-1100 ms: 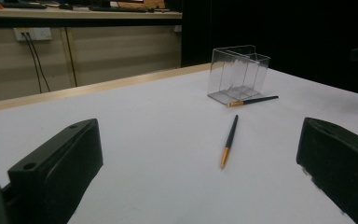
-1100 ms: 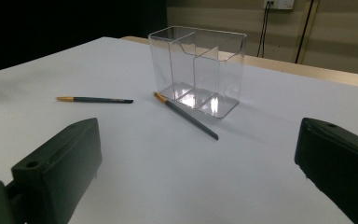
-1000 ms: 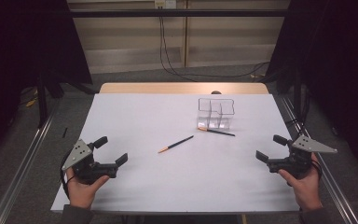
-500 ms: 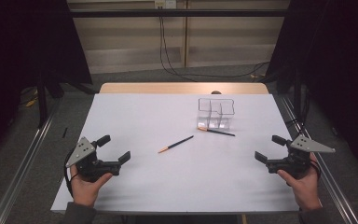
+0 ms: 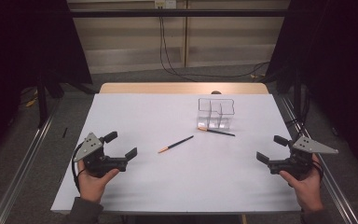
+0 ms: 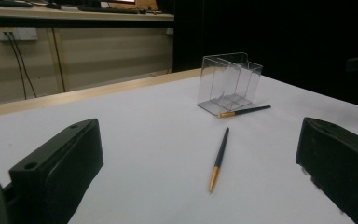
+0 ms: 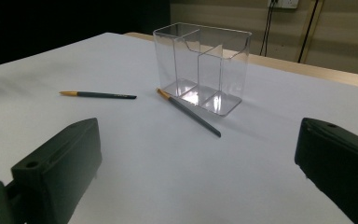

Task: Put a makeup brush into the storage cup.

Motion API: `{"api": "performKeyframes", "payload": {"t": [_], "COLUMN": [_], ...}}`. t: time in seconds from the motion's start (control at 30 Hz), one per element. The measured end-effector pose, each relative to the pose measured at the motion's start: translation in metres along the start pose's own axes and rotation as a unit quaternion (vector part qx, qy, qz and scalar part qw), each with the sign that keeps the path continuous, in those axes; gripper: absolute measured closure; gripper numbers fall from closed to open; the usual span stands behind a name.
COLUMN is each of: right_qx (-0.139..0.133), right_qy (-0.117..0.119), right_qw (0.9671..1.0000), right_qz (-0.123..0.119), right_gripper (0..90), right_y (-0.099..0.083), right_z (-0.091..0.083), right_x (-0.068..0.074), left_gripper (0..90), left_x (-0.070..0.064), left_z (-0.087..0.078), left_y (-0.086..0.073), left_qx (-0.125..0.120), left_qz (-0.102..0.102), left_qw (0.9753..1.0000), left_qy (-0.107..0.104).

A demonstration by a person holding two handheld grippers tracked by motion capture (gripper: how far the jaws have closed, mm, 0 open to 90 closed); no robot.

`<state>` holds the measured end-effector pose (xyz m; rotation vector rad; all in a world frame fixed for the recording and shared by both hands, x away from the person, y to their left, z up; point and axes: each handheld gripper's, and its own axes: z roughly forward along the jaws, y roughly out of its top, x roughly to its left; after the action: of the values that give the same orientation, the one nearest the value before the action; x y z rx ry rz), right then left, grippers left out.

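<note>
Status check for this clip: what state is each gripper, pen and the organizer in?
Left gripper: open, empty, low over the table.
Right gripper: open, empty, low over the table.
Organizer: upright, empty.
Near pen: lying flat, apart from the organizer.
Far pen: lying flat along the organizer's front.

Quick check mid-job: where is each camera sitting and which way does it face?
High view: above the near table edge, facing forward and down; both hands, left gripper, right gripper.
Left gripper view: rides that gripper, between open jaws, toward the clear organizer.
Right gripper view: same, from the opposite side.
Shared: organizer, both pens.
</note>
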<state>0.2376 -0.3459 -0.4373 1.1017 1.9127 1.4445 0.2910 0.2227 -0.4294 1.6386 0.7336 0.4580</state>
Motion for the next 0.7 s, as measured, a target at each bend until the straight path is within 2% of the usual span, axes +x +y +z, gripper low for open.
{"api": "performKeyframes", "payload": {"t": [0.03,0.07,0.17,0.2,0.23,0.33,0.37,0.4,0.43,0.57,0.63,0.7], "right_qx": [0.001,0.001,0.002,0.001,0.001,0.0,0.0,0.0,0.0,-0.002,0.0,0.0], "right_qy": [0.0,0.0,0.0,-0.002,-0.002,-0.002,-0.001,0.0,0.002,0.008,0.008,0.011], "right_qw": [1.0,1.0,1.0,1.0,1.0,1.0,1.0,1.0,1.0,1.0,1.0,0.9999], "right_qz": [0.005,0.001,0.0,0.001,0.001,-0.001,-0.001,-0.001,-0.001,-0.001,-0.003,-0.002], "right_gripper": [0.0,0.0,0.0,0.0,0.0,0.0,0.0,0.0,0.0,0.0,0.0,0.0], "right_y": [0.0,0.0,-0.001,-0.001,0.0,0.0,0.0,0.0,0.0,0.001,0.001,0.001], "right_z": [-0.001,-0.001,-0.002,-0.002,-0.003,-0.003,-0.003,-0.003,-0.003,-0.003,-0.002,-0.002], "right_x": [0.0,0.0,0.0,0.0,0.0,0.0,0.0,0.001,0.001,0.002,0.002,0.002], "left_gripper": [0.3,0.4,0.3,0.3,0.3,0.3,0.3,0.3,0.3,0.4,0.3,0.4], "left_x": [0.001,0.0,0.0,0.0,0.0,-0.001,-0.001,-0.001,-0.001,-0.003,-0.004,-0.006], "left_z": [0.001,0.002,0.005,0.007,0.008,0.012,0.013,0.014,0.017,0.022,0.027,0.031], "left_y": [0.0,0.0,0.001,0.002,0.002,0.002,0.003,0.003,0.003,0.007,0.009,0.01], "left_qx": [0.004,0.002,0.01,0.004,0.004,0.007,0.013,0.014,0.009,0.003,0.005,0.005], "left_qz": [0.007,0.001,0.008,0.002,0.002,0.0,0.006,0.006,0.004,0.0,0.005,0.009], "left_qw": [0.9999,0.9999,0.9999,0.9999,0.9999,0.9999,0.9999,0.9999,0.9998,0.9999,0.9998,0.9999], "left_qy": [-0.007,-0.01,-0.008,-0.014,-0.009,-0.013,-0.006,-0.008,-0.015,-0.012,-0.016,-0.01]}}
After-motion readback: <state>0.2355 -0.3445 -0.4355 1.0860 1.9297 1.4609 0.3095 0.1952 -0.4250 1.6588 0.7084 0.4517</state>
